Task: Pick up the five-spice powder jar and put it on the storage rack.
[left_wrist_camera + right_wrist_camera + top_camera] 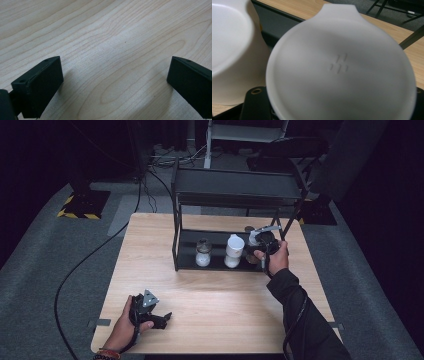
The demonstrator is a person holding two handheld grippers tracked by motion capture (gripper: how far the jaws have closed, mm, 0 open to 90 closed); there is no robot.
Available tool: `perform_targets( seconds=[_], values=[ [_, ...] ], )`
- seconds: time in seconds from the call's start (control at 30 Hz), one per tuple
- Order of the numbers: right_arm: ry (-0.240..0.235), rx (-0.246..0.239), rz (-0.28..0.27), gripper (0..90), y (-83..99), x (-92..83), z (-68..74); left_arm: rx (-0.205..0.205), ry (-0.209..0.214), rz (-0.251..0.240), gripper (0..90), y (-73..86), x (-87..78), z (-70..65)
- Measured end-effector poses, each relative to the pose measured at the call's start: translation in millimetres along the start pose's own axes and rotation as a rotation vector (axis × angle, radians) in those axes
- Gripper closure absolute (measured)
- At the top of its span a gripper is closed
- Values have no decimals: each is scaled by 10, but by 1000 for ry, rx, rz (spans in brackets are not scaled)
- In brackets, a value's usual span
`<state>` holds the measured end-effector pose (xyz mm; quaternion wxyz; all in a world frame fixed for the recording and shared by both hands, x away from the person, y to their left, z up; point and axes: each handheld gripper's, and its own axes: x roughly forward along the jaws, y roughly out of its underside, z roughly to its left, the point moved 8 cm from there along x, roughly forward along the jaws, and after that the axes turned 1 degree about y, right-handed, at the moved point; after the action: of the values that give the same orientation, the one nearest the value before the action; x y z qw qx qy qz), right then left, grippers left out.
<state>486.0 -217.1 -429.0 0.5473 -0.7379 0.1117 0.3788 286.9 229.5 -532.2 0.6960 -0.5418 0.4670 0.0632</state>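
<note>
Table: light wood, carrying everything; in the left gripper view its bare grain fills the space between and ahead of the left fingers.
Rack: a black two-level metal shelf standing on the far half of the table, well ahead of the left fingers; the right fingers reach in at the right end of its lower level.
Right hand: comes in from a dark sleeve and holds the right gripper at the rack's lower right, a grey plate on top of it.
Left hand: rests near the table's near left corner with the left gripper low over the wood, pointing right.
White container: stands on the lower level, just left of the right fingers; in the right gripper view its wall sits at the upper left, beside the lid.
White lid: round with a small tab, a tiny embossed mark at its centre, lying right over the right fingers and hiding their tips.
Glass jar: on the lower level, farther left, holding white contents.
Left fingers: spread wide, nothing between them.
Right fingers: black bases flank the lid's lower edges; whether they pinch it cannot be told.
</note>
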Motion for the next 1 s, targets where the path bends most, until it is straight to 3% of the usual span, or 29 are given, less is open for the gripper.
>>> perform_targets(
  seconds=[0.67, 1.0],
  values=[
    [-11, 43, 30, 298, 67, 39, -80, 0, 0, 0, 5, 0, 0, 0],
    [8, 19, 40, 270, 46, 24, -83, 0, 0, 0, 5, 0, 0, -1]
  ],
)
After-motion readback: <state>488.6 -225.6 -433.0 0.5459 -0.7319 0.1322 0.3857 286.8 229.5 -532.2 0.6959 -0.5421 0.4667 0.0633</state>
